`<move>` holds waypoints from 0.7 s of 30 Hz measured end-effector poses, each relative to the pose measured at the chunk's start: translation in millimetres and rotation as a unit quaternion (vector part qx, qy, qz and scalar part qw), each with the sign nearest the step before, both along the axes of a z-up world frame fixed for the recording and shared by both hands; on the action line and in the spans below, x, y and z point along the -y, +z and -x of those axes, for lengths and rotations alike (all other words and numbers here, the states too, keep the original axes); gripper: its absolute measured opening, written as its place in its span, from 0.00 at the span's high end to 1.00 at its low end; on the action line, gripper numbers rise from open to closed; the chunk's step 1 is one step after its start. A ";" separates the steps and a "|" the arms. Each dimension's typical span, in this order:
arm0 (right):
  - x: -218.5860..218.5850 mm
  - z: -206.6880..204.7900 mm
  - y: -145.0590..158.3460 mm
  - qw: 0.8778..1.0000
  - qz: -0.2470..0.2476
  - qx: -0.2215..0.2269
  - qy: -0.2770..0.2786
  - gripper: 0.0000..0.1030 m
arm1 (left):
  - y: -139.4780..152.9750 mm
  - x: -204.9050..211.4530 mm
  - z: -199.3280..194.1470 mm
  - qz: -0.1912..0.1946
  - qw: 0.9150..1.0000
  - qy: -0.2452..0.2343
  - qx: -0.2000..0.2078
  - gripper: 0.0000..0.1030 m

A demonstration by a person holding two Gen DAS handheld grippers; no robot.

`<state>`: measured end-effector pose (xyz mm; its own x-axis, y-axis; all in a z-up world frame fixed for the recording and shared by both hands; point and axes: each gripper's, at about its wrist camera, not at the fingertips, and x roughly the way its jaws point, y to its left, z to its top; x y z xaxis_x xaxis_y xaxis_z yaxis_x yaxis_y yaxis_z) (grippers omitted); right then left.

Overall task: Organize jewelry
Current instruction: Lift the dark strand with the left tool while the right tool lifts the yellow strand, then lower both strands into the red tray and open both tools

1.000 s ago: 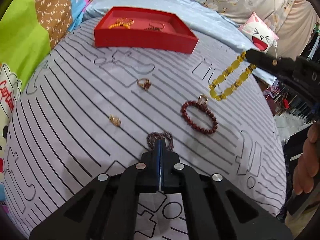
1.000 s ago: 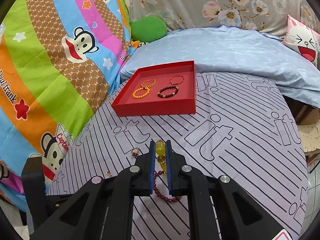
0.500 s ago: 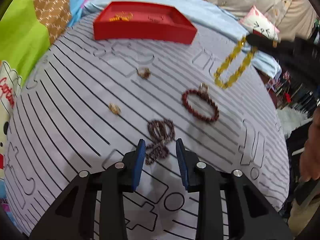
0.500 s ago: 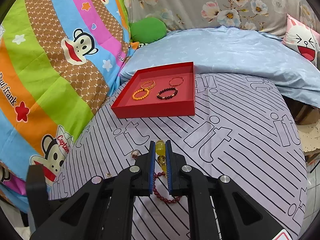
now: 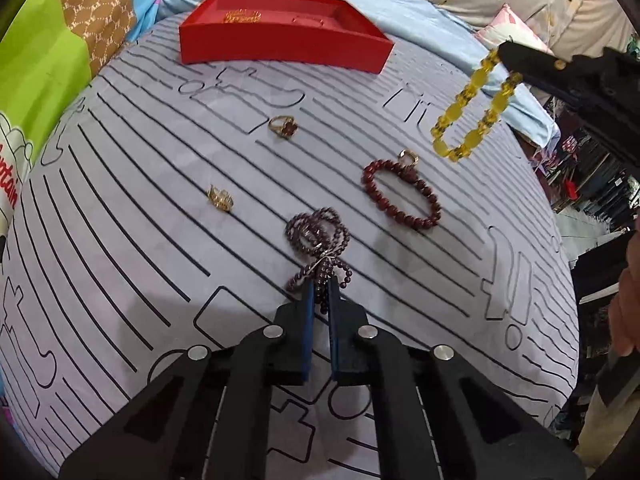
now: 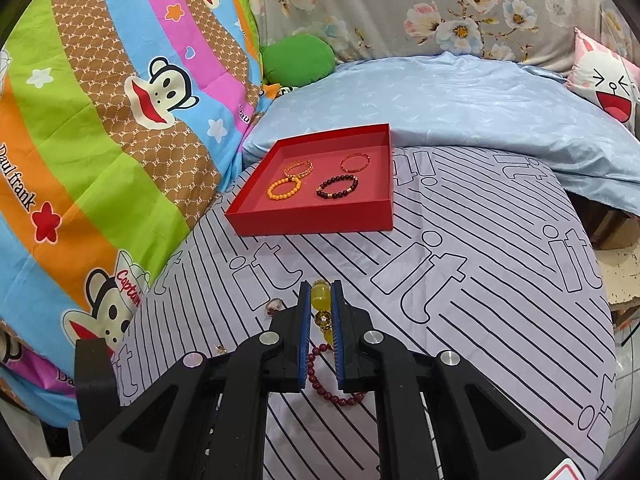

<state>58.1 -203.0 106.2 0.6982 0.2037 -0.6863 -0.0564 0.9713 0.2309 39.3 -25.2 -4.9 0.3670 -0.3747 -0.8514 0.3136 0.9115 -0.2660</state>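
Note:
On the striped sheet lies a dark purple beaded bracelet (image 5: 316,232), looped over itself. My left gripper (image 5: 320,288) is shut on its near strands. My right gripper (image 6: 320,286) is shut on a yellow bead bracelet (image 6: 320,294). In the left wrist view that yellow bracelet (image 5: 468,116) hangs in the air at the upper right, above the sheet. A red tray (image 6: 312,220) at the back holds several bracelets, among them an orange one (image 6: 284,189) and a dark one (image 6: 337,186). A dark red bead bracelet (image 5: 400,200) lies loose to the right of the purple one.
Loose on the sheet are a gold ring with a red stone (image 5: 282,126), a small gold ring (image 5: 220,198) and a gold ring (image 5: 408,157) touching the dark red bracelet. A colourful quilt (image 6: 100,140) rises on the left. A pale blue duvet (image 6: 460,96) lies behind the tray. The bed edge drops off at right.
My left gripper opened, slid forward over the purple bracelet's near strands and closed on them. The right gripper and the yellow bracelet kept still.

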 end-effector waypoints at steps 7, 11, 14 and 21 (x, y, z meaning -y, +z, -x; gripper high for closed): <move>0.2 -0.9 8.7 1.000 0.001 0.009 0.003 0.91 | 26.6 0.3 -3.2 0.018 1.000 0.000 0.025 0.94; 0.4 -6.2 18.8 1.000 0.003 0.020 0.007 0.91 | 48.2 -1.0 -11.8 0.027 0.999 0.001 0.044 0.94; 0.8 -11.8 26.8 1.000 0.003 0.028 0.011 0.91 | 66.8 -2.8 -22.7 0.035 0.998 0.003 0.060 0.94; -0.8 -42.8 49.3 0.999 -0.001 0.044 0.025 0.91 | 113.8 -8.8 -67.8 0.048 0.993 0.018 0.105 0.94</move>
